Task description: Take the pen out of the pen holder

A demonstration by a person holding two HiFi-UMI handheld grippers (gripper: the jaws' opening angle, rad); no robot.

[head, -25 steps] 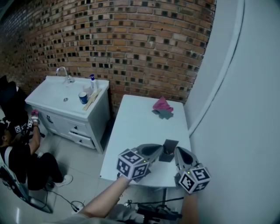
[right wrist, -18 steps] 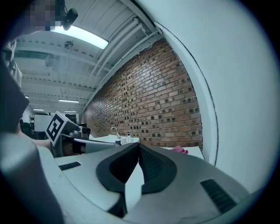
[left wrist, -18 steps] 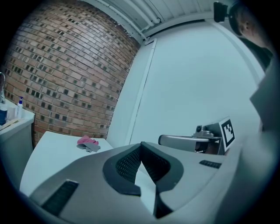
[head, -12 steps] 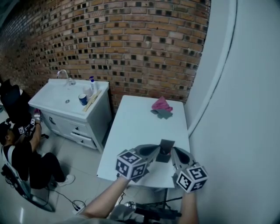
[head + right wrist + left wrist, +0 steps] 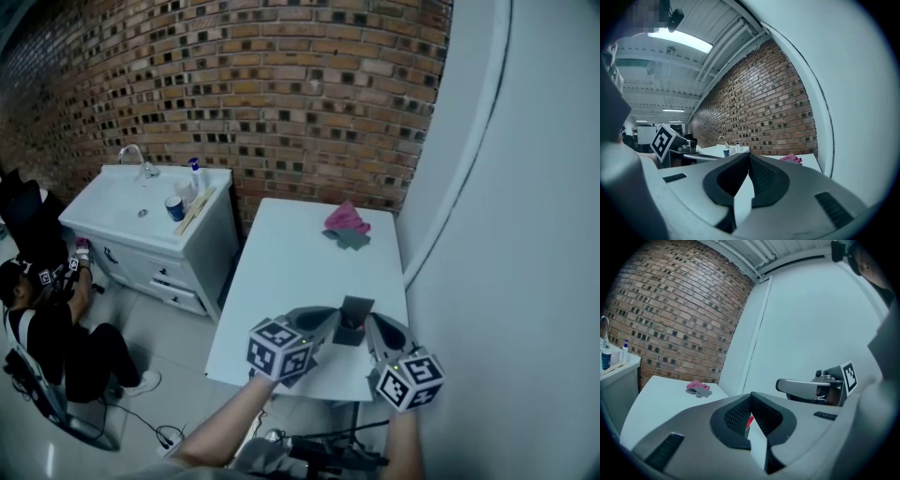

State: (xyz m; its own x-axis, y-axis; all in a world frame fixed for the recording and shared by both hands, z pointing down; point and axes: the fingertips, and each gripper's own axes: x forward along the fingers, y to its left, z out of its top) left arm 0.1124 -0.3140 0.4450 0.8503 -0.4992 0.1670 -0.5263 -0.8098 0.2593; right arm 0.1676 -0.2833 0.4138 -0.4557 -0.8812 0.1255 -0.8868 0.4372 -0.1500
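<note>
A dark grey pen holder (image 5: 354, 319) stands near the front edge of the white table (image 5: 300, 272), with a trace of red at its mouth. My left gripper (image 5: 328, 324) sits just to its left and my right gripper (image 5: 375, 330) just to its right, both pointing at it. In the left gripper view the jaws (image 5: 751, 397) meet at their tips, and a red sliver (image 5: 749, 420) shows through the gap below them. The right gripper (image 5: 749, 157) also has its jaws together with nothing gripped. Each gripper appears in the other's view, the right gripper (image 5: 806, 387) and the left gripper (image 5: 677, 145).
A pink and grey cloth (image 5: 346, 225) lies at the table's far end by the brick wall. A white wall runs along the table's right side. Left of the table stands a white sink cabinet (image 5: 150, 220) with a cup and bottles. A person (image 5: 52, 328) sits on the floor at far left.
Both grippers have sunk a little toward the table beside the pen holder. Their jaws stay together as before.
</note>
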